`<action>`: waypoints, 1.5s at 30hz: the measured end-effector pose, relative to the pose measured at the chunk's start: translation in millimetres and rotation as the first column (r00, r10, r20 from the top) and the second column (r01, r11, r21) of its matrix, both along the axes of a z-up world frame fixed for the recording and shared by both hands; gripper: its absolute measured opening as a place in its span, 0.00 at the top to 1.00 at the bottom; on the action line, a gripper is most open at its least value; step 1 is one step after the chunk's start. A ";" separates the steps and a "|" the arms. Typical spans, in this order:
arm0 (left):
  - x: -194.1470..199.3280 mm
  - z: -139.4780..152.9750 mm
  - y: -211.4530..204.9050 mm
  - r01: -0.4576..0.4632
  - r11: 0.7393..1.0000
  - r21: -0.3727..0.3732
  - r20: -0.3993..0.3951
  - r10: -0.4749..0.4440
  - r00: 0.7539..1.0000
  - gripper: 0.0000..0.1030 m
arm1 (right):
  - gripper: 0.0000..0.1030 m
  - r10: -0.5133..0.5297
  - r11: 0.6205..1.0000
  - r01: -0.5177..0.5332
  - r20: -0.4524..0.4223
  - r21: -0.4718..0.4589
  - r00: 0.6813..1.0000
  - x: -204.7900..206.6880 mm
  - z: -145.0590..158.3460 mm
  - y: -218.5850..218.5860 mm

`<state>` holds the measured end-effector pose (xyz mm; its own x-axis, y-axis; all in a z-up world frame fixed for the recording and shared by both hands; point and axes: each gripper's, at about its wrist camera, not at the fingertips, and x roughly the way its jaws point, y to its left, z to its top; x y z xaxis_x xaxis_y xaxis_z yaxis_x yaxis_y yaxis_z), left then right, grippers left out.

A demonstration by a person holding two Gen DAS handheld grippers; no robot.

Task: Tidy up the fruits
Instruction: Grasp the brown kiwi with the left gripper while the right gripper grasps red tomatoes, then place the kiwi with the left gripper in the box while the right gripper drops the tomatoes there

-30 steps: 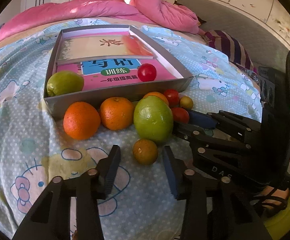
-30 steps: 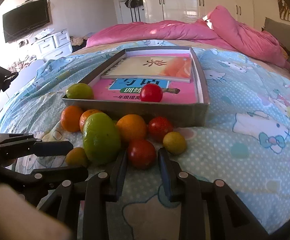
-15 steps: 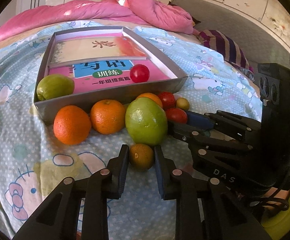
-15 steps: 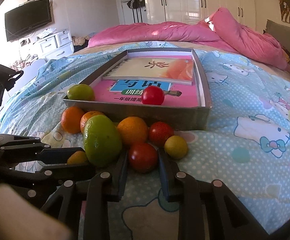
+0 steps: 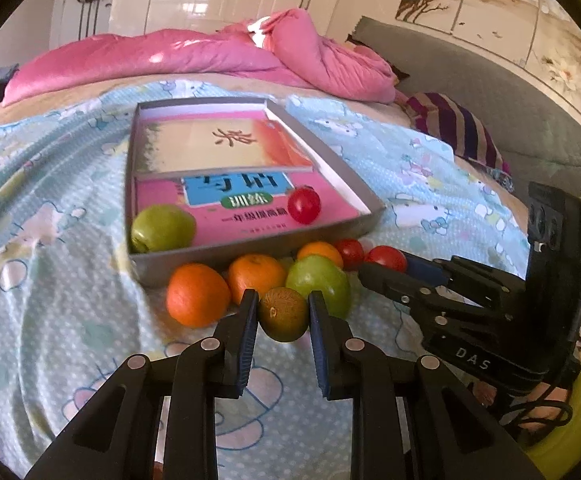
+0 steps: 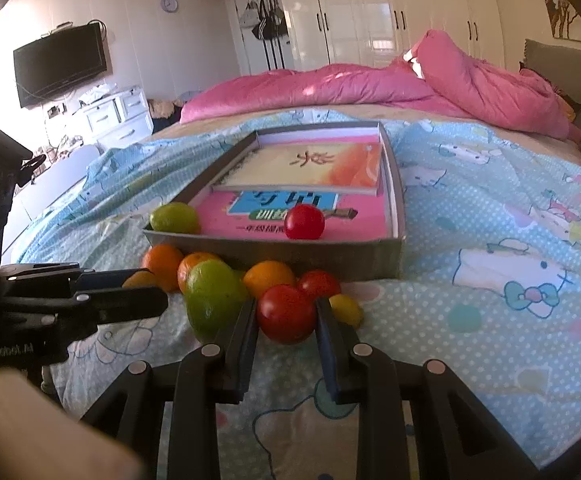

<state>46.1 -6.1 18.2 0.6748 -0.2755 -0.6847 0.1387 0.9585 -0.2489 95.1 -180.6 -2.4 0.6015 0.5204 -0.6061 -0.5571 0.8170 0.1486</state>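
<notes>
My left gripper point(image 5: 283, 312) has its fingers clamped on a small orange point(image 5: 282, 314), just above the bed point(image 5: 50, 300); my right gripper point(image 6: 286, 314) pinches a tomato point(image 6: 285, 312) before the tray point(image 6: 310, 254).

Loose fruits point(image 5: 198, 294) lie on the bedsheet point(image 5: 50, 300) before the tray point(image 5: 250, 246).

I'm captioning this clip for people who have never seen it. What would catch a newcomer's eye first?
Probably the two grips: the left hand-held gripper is shut on a small brownish-orange fruit, and the right hand-held gripper on a red tomato. Behind them, oranges and a green fruit crowd the front of a grey tray on the cartoon-print bedsheet.
</notes>
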 end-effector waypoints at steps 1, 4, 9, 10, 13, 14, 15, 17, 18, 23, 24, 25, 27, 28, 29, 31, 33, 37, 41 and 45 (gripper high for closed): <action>0.6 0.8 0.2 -0.005 1.000 0.003 0.003 0.005 1.000 0.75 | 0.72 -0.003 1.000 0.003 0.003 0.006 1.000 0.7 1.1 -0.6; 1.7 2.2 1.1 -0.010 1.000 -0.001 0.007 0.010 1.000 0.75 | 0.72 -0.010 1.000 0.009 0.013 0.016 1.000 2.9 4.0 -2.2; 6.8 8.8 -0.1 -0.016 1.000 -0.005 0.026 0.016 1.000 0.75 | 0.72 -0.017 0.999 0.016 0.038 0.031 0.999 7.4 11.0 -1.4; 8.8 10.6 -0.4 -0.018 1.000 -0.004 0.031 0.019 0.999 0.75 | 0.72 -0.019 0.999 0.017 0.042 0.035 0.999 8.6 12.1 -1.7; 16.3 13.3 0.4 -0.028 1.000 0.001 0.037 0.028 0.999 0.75 | 0.72 -0.029 0.999 0.027 0.051 0.042 0.998 13.9 15.2 -1.7; 20.1 13.3 1.8 -0.034 0.999 -0.002 0.036 0.034 0.999 0.75 | 0.72 -0.032 0.999 0.030 0.054 0.040 0.998 16.5 16.0 -1.4; 22.3 12.8 2.6 -0.038 0.999 -0.004 0.034 0.038 0.999 0.75 | 0.72 -0.034 0.999 0.032 0.054 0.040 0.998 19.3 16.5 -1.1; 29.8 12.1 5.3 -0.050 0.999 -0.008 0.030 0.051 0.998 0.75 | 0.72 -0.039 0.998 0.037 0.055 0.042 0.998 25.6 17.8 -0.6; 33.2 12.0 6.4 -0.055 0.998 -0.009 0.028 0.056 0.998 0.75 | 0.72 -0.042 0.998 0.039 0.056 0.043 0.998 28.5 18.4 -0.4; 54.0 10.6 8.3 -0.065 0.998 -0.001 0.025 0.065 0.998 0.75 | 0.72 -0.060 0.998 0.059 0.076 0.012 0.995 44.9 21.5 5.5; 58.2 9.7 8.1 -0.065 0.998 0.004 0.026 0.065 0.998 0.75 | 0.72 -0.062 0.998 0.061 0.074 0.007 0.995 48.1 21.4 6.3; 62.8 8.4 8.6 -0.069 0.998 0.006 0.024 0.069 0.997 0.75 | 0.72 -0.067 0.998 0.067 0.068 0.008 0.995 51.9 20.7 6.3; 69.7 4.9 10.3 -0.076 0.997 0.001 0.016 0.076 0.997 0.75 | 0.72 -0.078 0.997 0.079 0.062 -0.002 0.995 57.6 19.5 6.8; 73.1 2.6 11.3 -0.080 0.997 -0.002 0.010 0.080 0.997 0.75 | 0.72 -0.083 0.997 0.083 0.063 -0.008 0.995 59.4 18.9 6.8; 75.8 0.6 11.9 -0.081 0.997 -0.005 0.005 0.081 0.997 0.75 | 0.72 -0.086 0.996 0.087 0.063 -0.015 0.994 61.5 18.4 7.3; 79.1 -3.5 11.4 -0.084 0.996 0.003 -0.001 0.084 0.996 0.75 | 0.72 -0.088 0.996 0.089 0.063 -0.021 0.994 63.1 17.5 8.1; 82.2 -7.8 10.6 -0.083 0.996 0.013 -0.012 0.083 0.996 0.75 | 0.72 -0.086 0.996 0.088 0.062 -0.030 0.994 65.3 16.6 10.7; 87.5 -17.3 9.9 -0.078 0.997 0.023 -0.043 0.079 0.996 0.75 | 0.72 -0.079 0.995 0.083 0.063 -0.061 0.995 68.7 13.6 18.3; 88.2 -19.5 11.4 -0.079 0.996 0.031 -0.038 0.080 0.996 0.75 | 0.72 -0.086 0.992 0.091 0.063 -0.085 0.994 71.2 10.9 21.8; 88.2 -19.9 12.2 -0.079 0.996 0.034 -0.036 0.080 0.996 0.76 | 0.72 -0.091 0.990 0.097 0.062 -0.104 0.994 72.0 8.9 23.4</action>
<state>134.3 6.1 -1.7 0.6672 -0.1994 -0.7177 0.0528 0.9738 -0.2214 167.1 -157.3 6.5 0.6798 0.3944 -0.6184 -0.4824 0.8755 0.0280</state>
